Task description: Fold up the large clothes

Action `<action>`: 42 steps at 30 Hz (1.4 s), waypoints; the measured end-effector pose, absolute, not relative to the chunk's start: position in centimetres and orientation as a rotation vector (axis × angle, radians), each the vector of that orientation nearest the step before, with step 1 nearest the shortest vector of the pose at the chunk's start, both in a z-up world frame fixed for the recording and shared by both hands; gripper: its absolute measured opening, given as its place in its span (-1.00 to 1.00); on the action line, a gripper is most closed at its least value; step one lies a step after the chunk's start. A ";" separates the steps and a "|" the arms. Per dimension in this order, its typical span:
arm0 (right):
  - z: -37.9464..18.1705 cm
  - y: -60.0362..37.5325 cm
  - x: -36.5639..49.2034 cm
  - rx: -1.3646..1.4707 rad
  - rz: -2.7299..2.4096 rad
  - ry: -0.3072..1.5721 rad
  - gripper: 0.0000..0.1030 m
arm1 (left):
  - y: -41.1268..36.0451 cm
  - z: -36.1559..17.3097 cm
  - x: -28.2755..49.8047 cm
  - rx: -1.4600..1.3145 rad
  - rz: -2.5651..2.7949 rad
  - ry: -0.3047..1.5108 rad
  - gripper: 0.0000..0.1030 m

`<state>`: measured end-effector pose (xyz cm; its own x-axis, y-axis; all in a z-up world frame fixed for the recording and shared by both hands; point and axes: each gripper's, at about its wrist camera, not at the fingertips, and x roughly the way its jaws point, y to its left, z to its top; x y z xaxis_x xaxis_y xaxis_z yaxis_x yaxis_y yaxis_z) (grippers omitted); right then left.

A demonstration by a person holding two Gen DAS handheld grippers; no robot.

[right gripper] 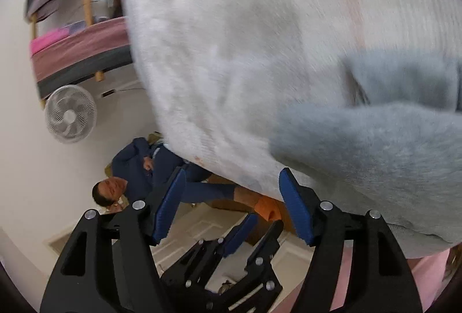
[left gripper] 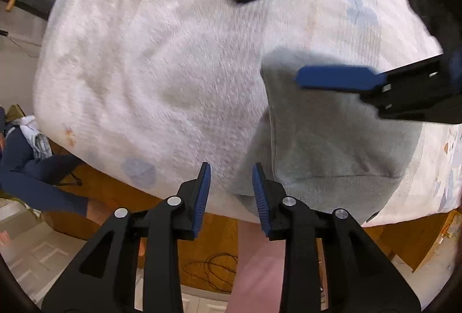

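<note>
A grey sweatshirt [left gripper: 332,139] lies folded on a white fluffy blanket [left gripper: 158,67] near the bed's front edge. My left gripper [left gripper: 231,194] is open and empty at the garment's left edge, by its ribbed hem. My right gripper [left gripper: 288,35] comes in from the upper right, open and empty, its blue finger [left gripper: 337,78] just above the cloth. In the right wrist view the right gripper [right gripper: 231,206] is open, with the grey sweatshirt [right gripper: 375,154] at the right and the left gripper [right gripper: 254,232] below it.
The bed's wooden frame [left gripper: 121,197] runs under the blanket. A person in dark blue [right gripper: 144,168] sits on the floor to the left. A white fan [right gripper: 70,113] and a rack with pink bedding [right gripper: 80,50] stand by the wall. Cables [left gripper: 213,269] lie on the floor.
</note>
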<state>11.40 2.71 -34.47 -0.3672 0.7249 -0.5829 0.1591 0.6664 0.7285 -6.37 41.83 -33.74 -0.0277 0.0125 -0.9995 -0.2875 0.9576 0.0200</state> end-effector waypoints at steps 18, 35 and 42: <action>-35.7 -11.3 9.7 0.412 0.320 1.755 -0.87 | 29.1 -35.3 4.9 -0.240 0.070 1.629 -0.89; -38.9 -10.2 12.1 0.380 0.256 1.726 -0.98 | 26.3 -39.5 6.4 -0.103 0.024 1.657 -1.00; -39.6 -11.1 4.7 0.337 0.274 1.842 -0.91 | 26.4 -40.7 -1.1 -0.240 0.062 1.755 -0.99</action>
